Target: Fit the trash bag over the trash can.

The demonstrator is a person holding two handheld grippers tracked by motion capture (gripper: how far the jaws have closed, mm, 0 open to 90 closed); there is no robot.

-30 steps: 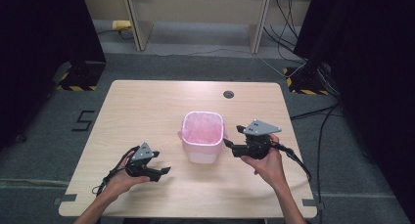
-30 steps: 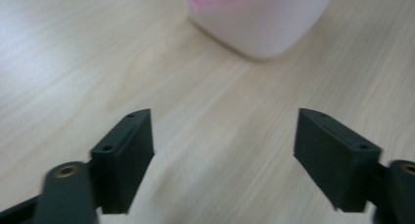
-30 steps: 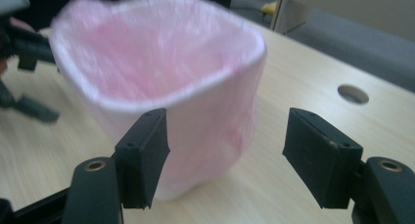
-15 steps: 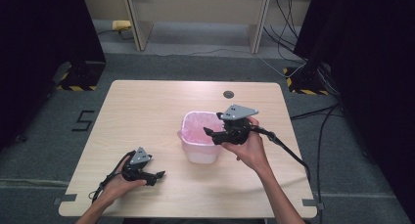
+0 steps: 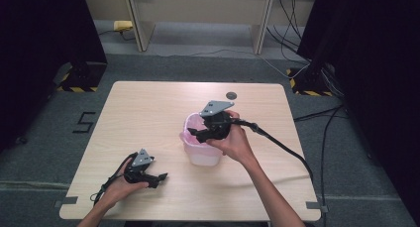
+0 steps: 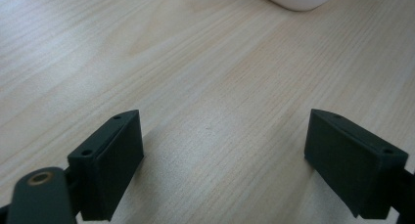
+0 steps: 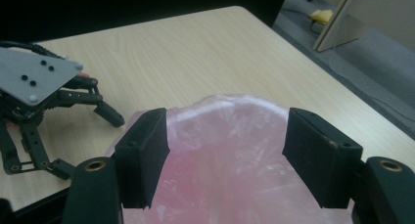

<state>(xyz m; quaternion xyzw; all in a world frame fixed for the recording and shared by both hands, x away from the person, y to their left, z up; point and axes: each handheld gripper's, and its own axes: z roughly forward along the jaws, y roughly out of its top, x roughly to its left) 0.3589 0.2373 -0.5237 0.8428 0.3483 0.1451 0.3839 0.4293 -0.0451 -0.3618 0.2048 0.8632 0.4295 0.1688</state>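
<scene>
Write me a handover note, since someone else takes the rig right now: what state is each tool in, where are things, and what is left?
Left tool: open, resting low on the table near its front left, holding nothing.
Right tool: open, held over the pink-lined bin, jaws above the liner's mouth, gripping nothing.
The bin stands upright mid-table; its pink liner lies over the rim.
Done: right tool brought to the bin.
Left: probably grip the liner; not yet begun.
</scene>
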